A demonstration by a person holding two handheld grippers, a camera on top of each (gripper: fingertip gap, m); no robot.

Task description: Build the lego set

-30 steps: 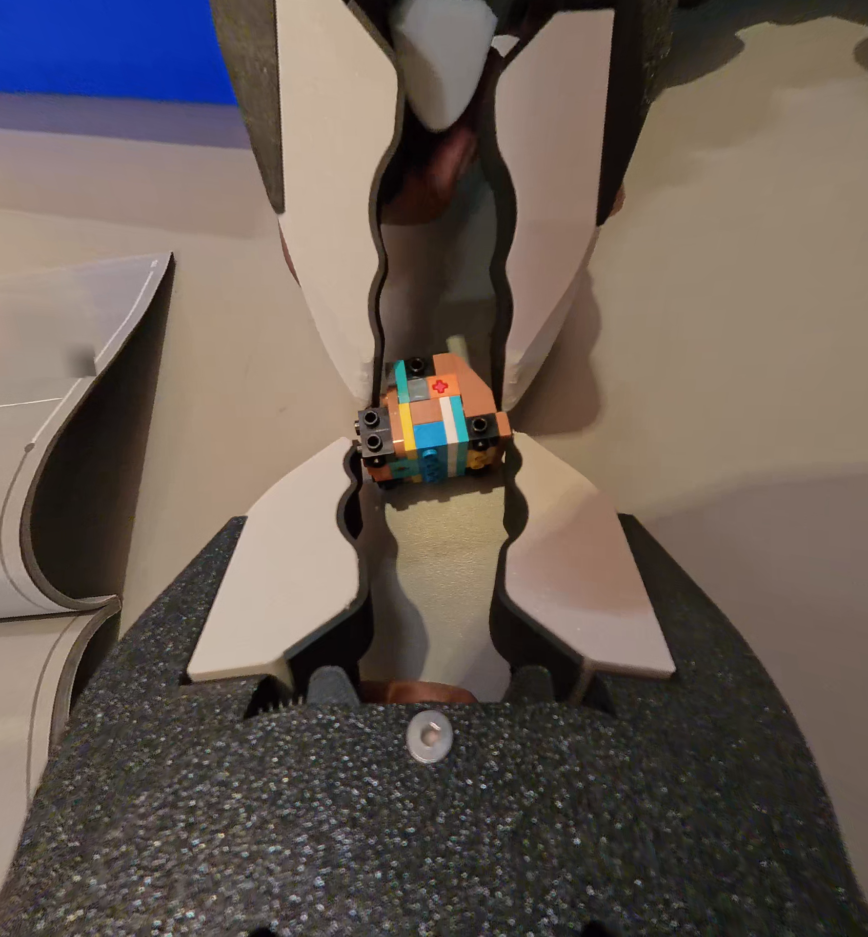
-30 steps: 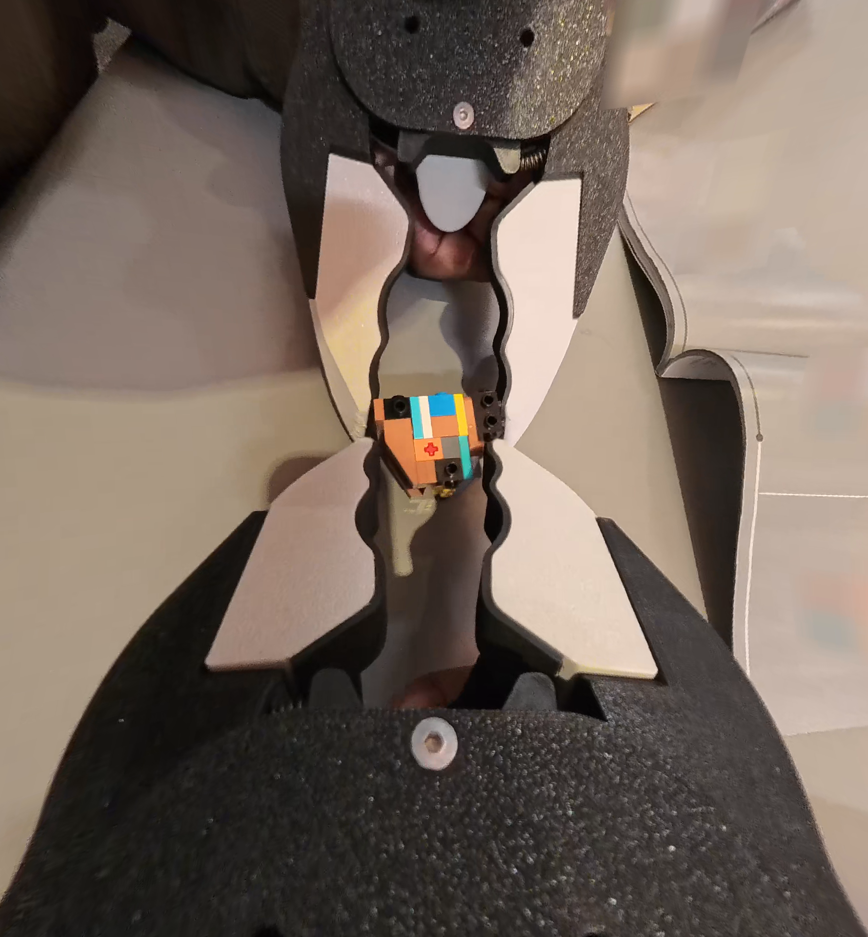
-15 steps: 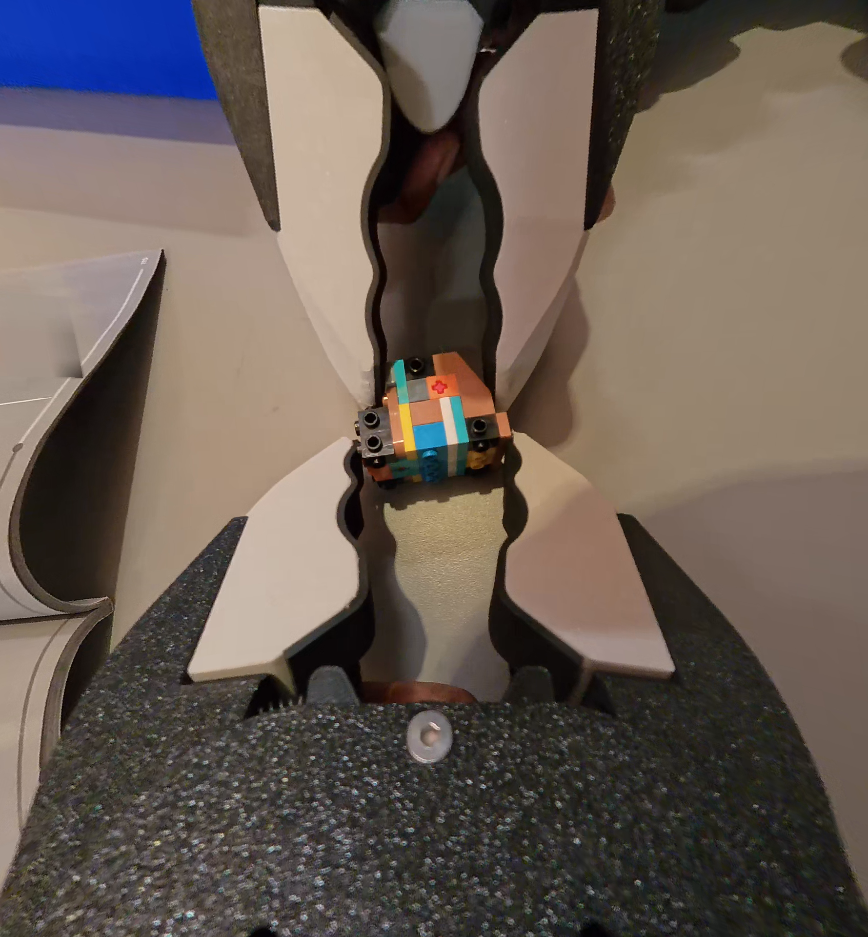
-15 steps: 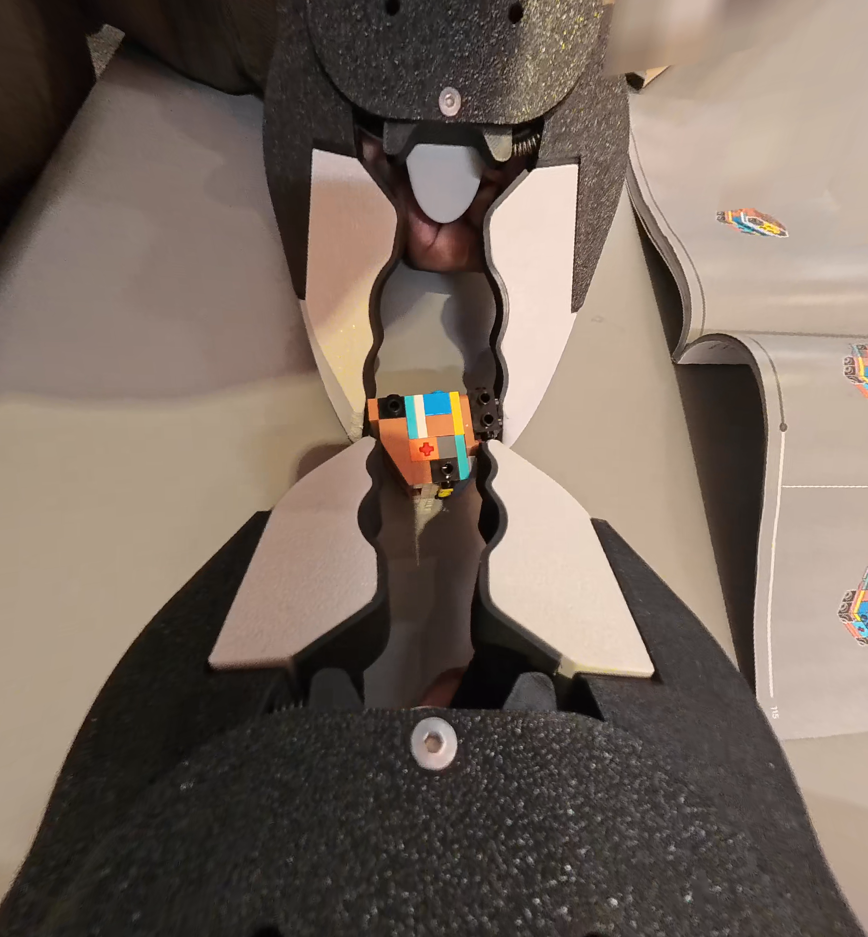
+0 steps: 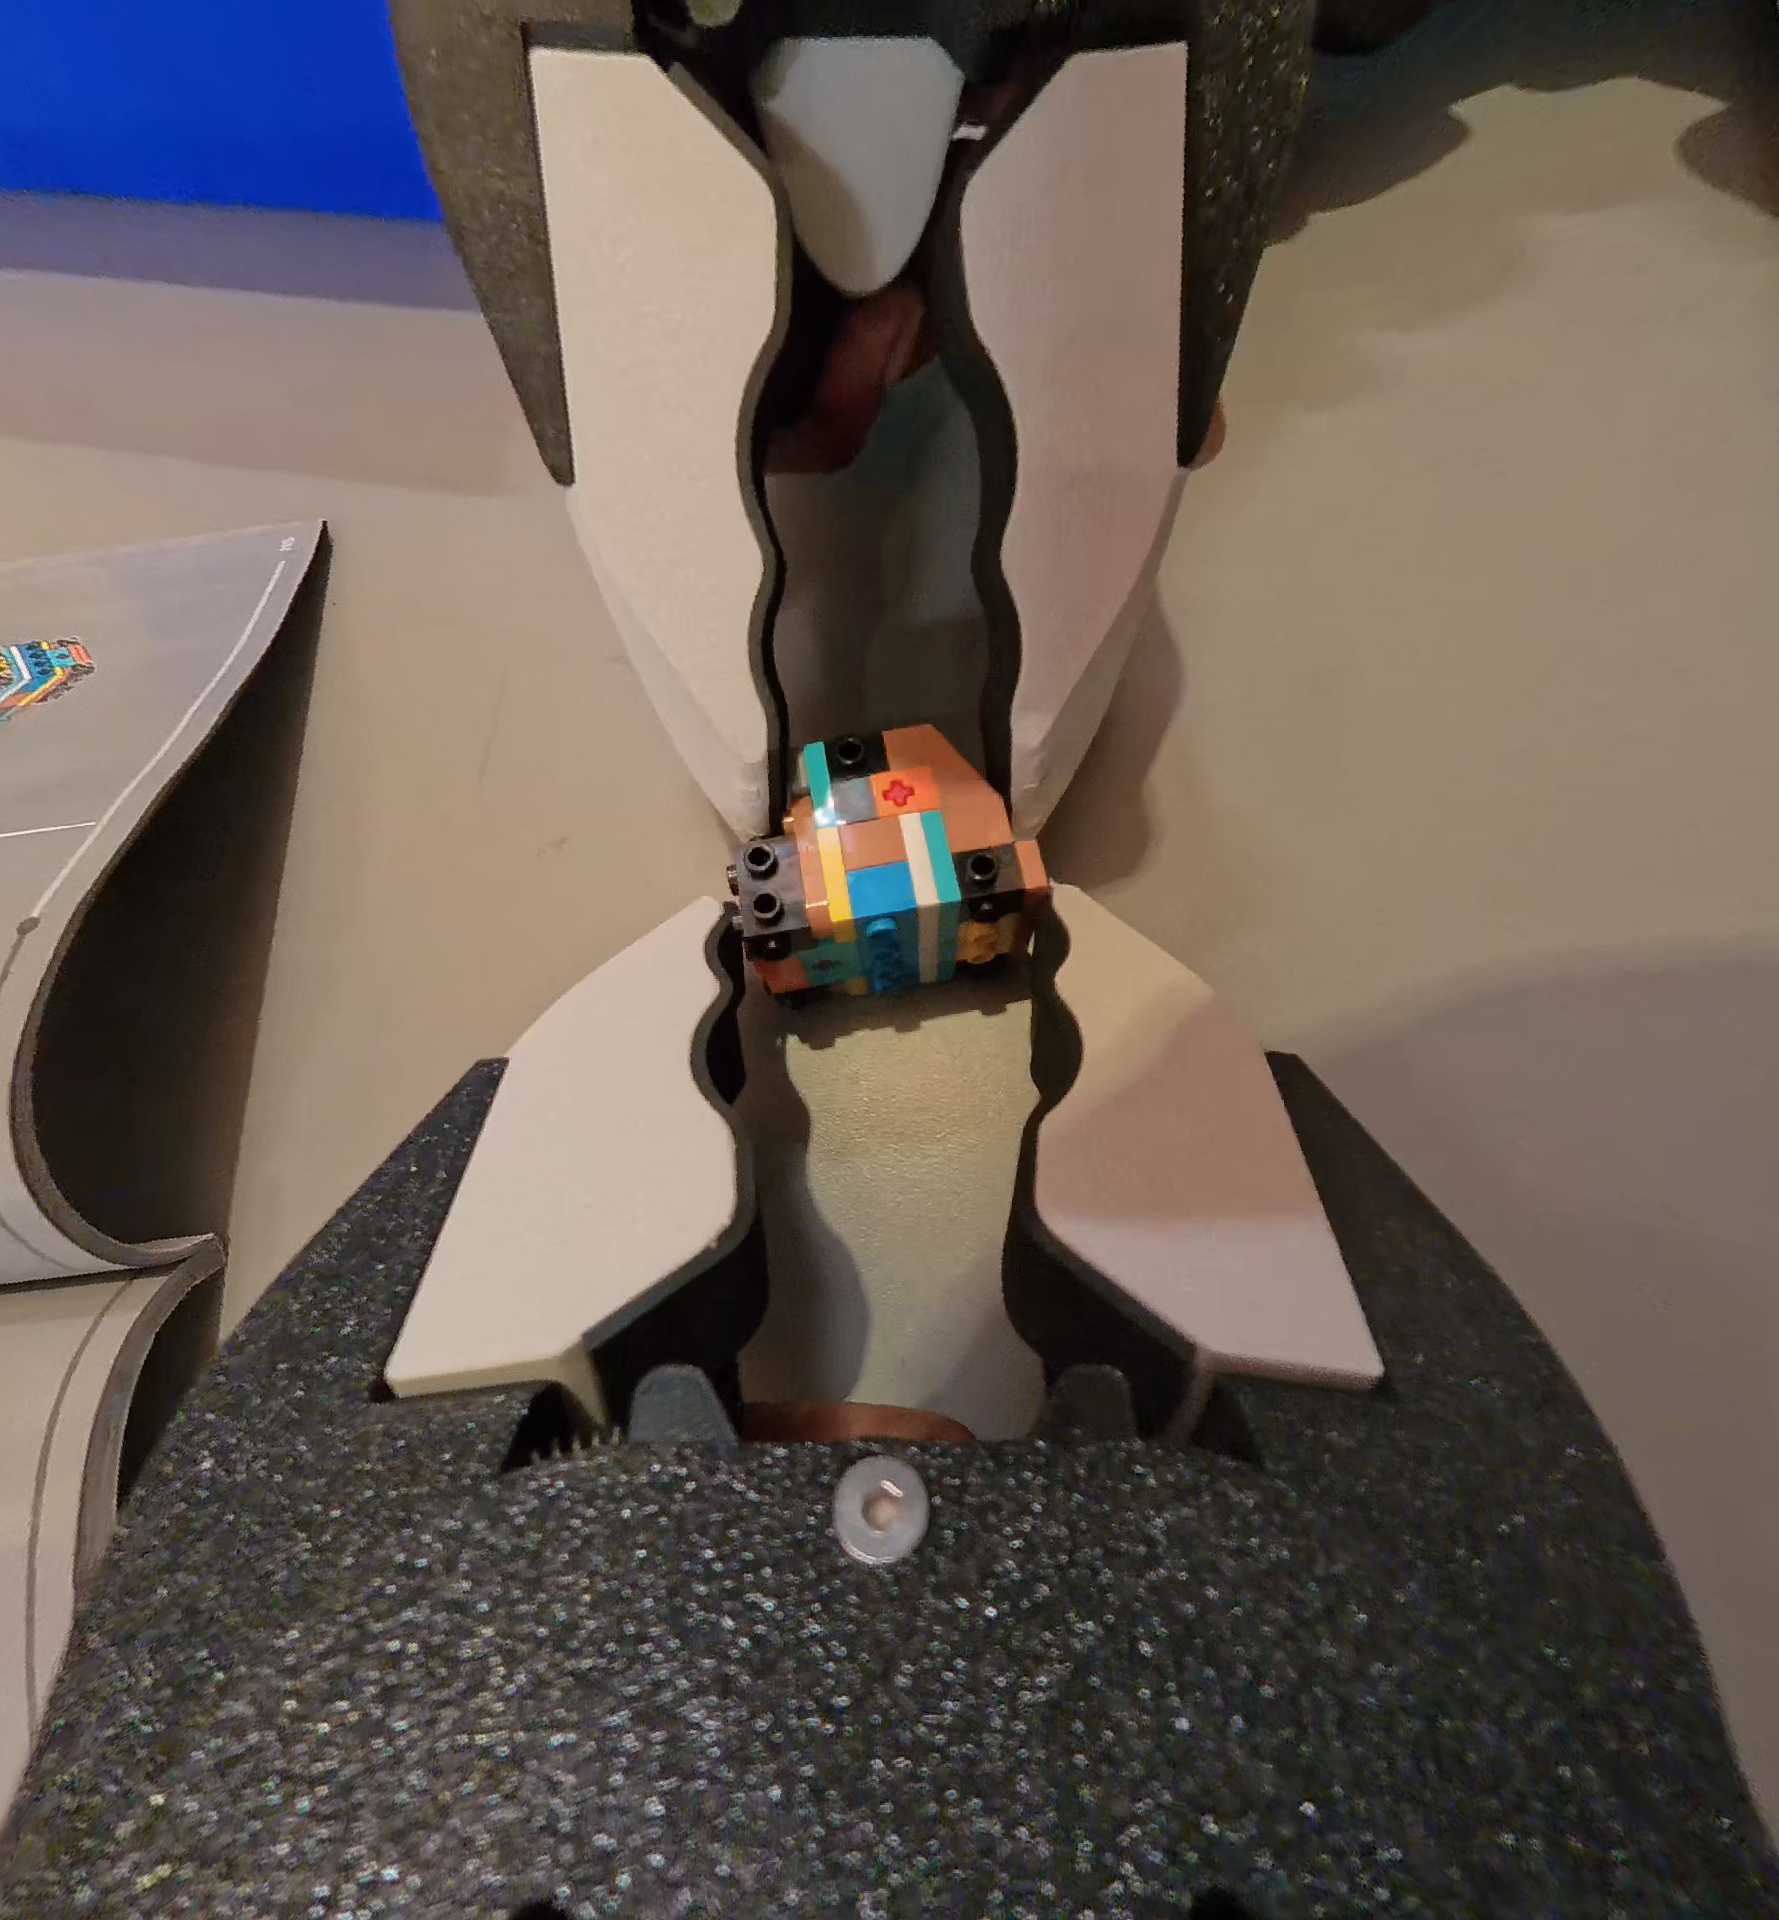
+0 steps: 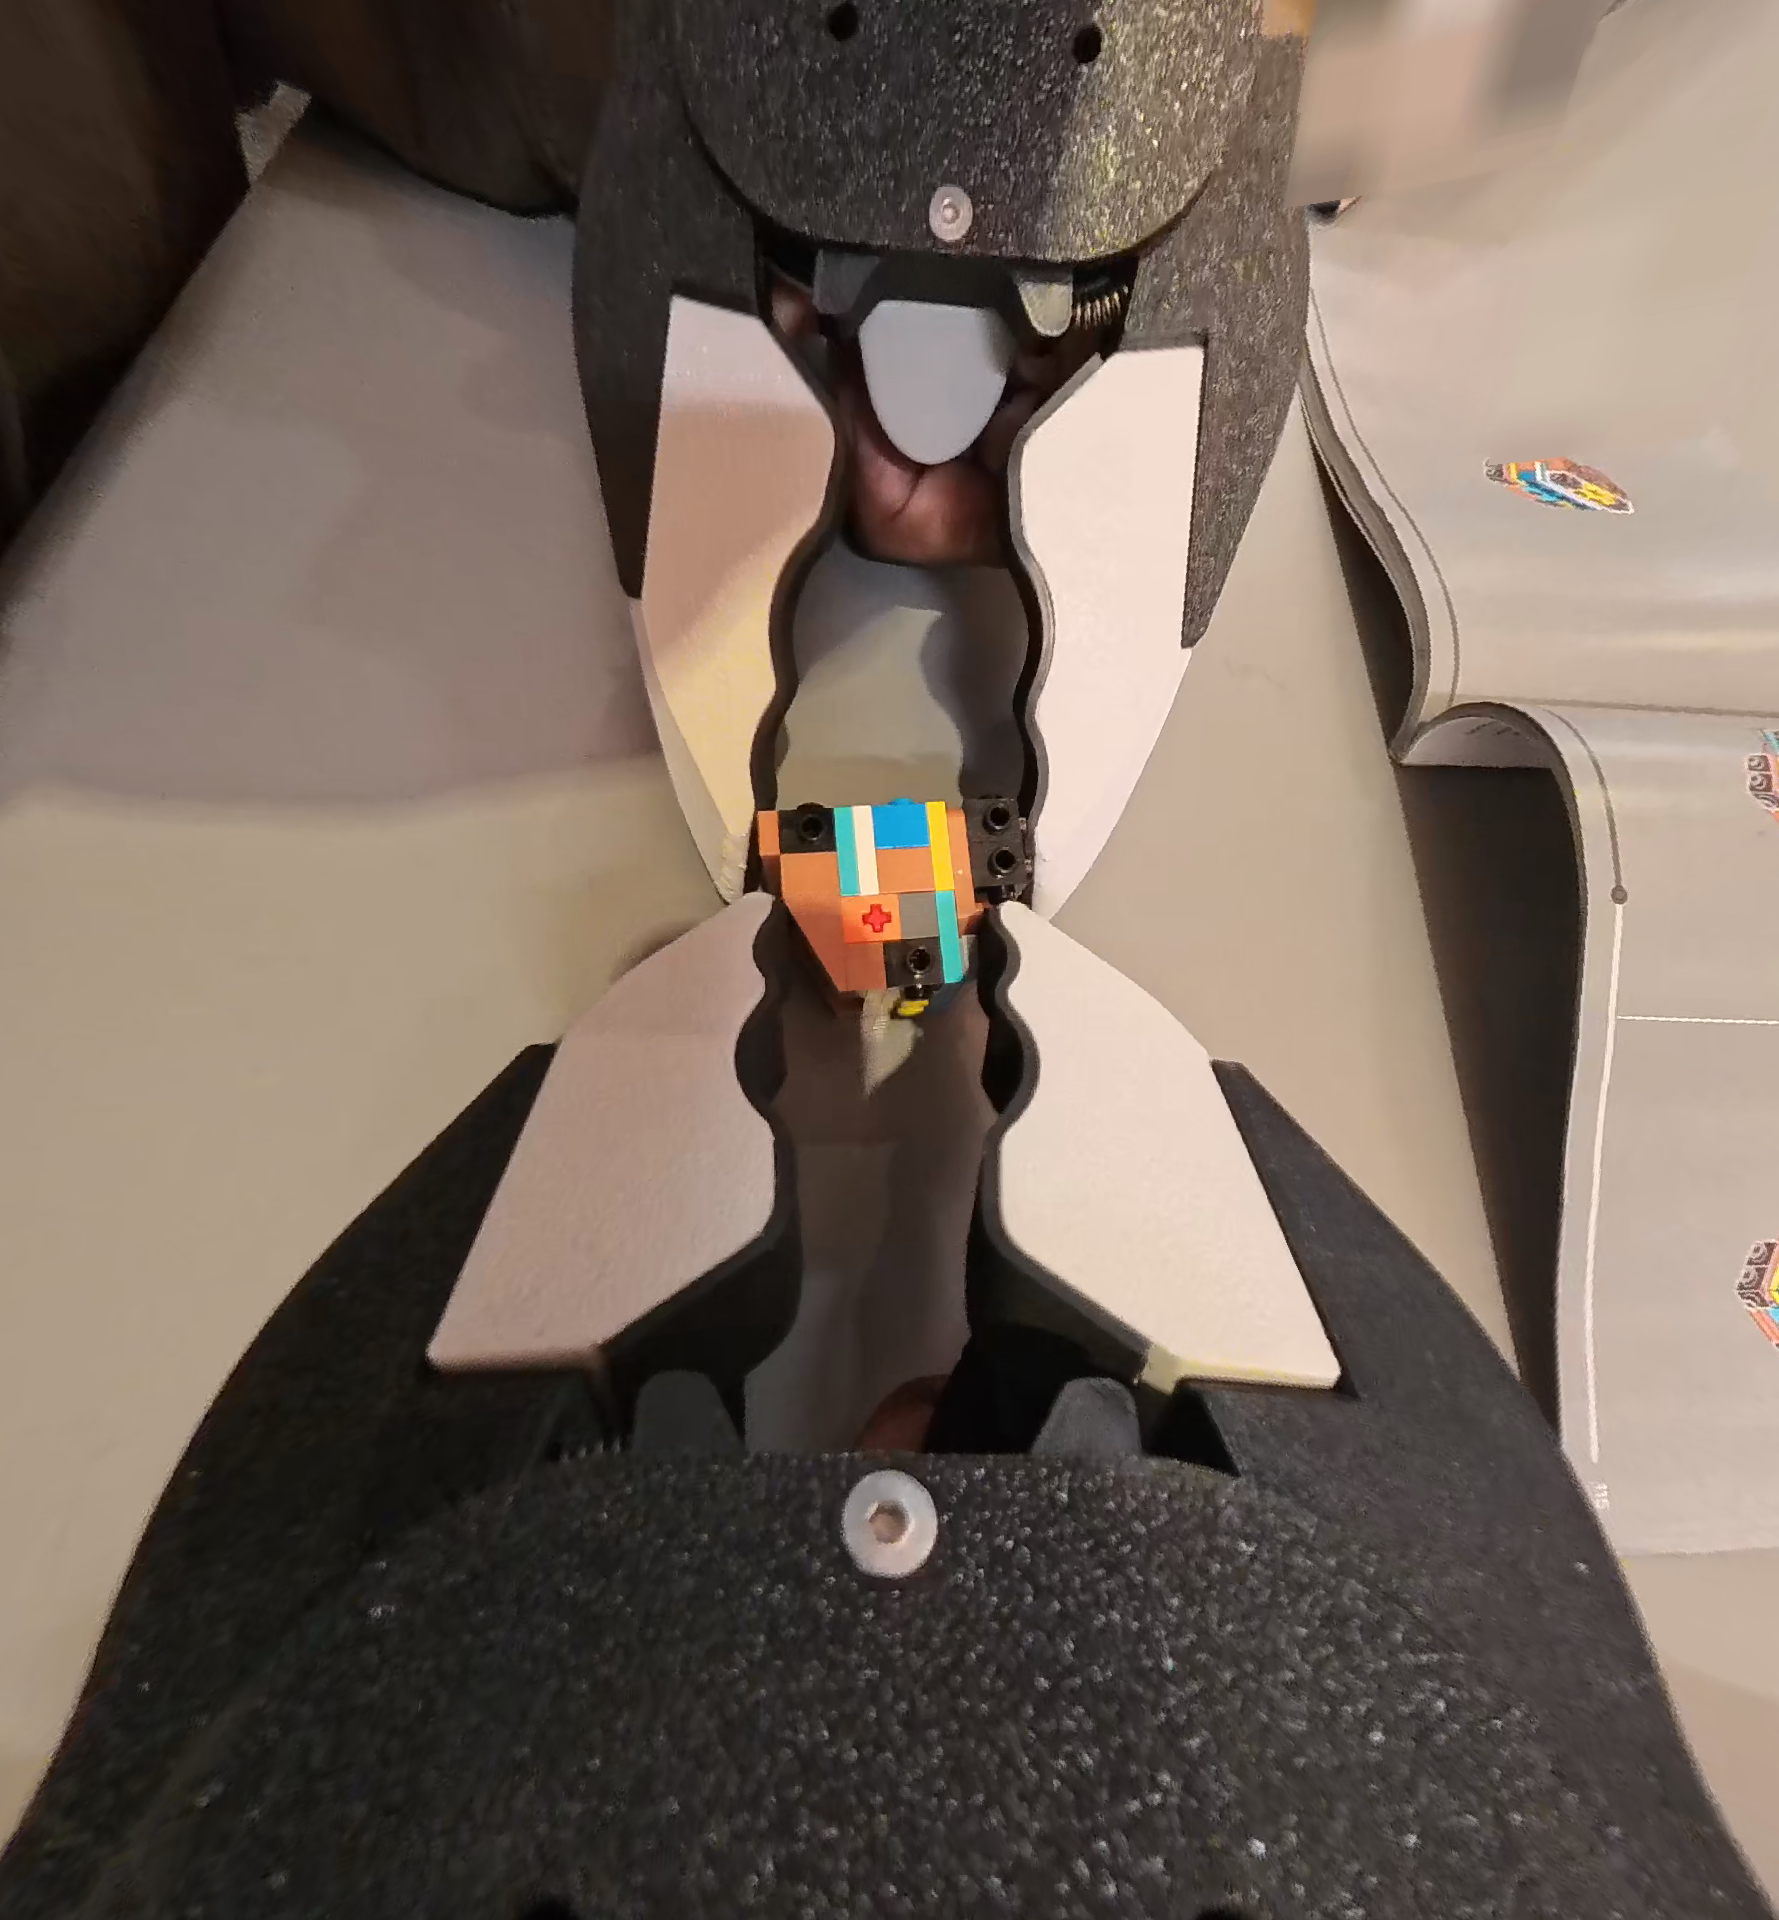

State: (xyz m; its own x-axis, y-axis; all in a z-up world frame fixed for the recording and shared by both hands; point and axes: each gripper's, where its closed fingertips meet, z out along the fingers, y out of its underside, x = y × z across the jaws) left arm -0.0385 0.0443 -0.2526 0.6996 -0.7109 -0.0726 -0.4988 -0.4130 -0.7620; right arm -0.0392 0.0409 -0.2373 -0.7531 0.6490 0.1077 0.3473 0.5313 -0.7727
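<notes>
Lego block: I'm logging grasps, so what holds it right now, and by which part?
The small multicoloured brick-built lego block is pinched from opposite ends by both grippers: left gripper on its two sides at the near end, right gripper likewise at the tapered end.

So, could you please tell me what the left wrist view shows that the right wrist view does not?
Only the left wrist view shows a blue panel at the far edge. Only the right wrist view shows a dark object beyond the table edge. Both show the lego model gripped between the left gripper and right gripper, and the open instruction booklet.
</notes>
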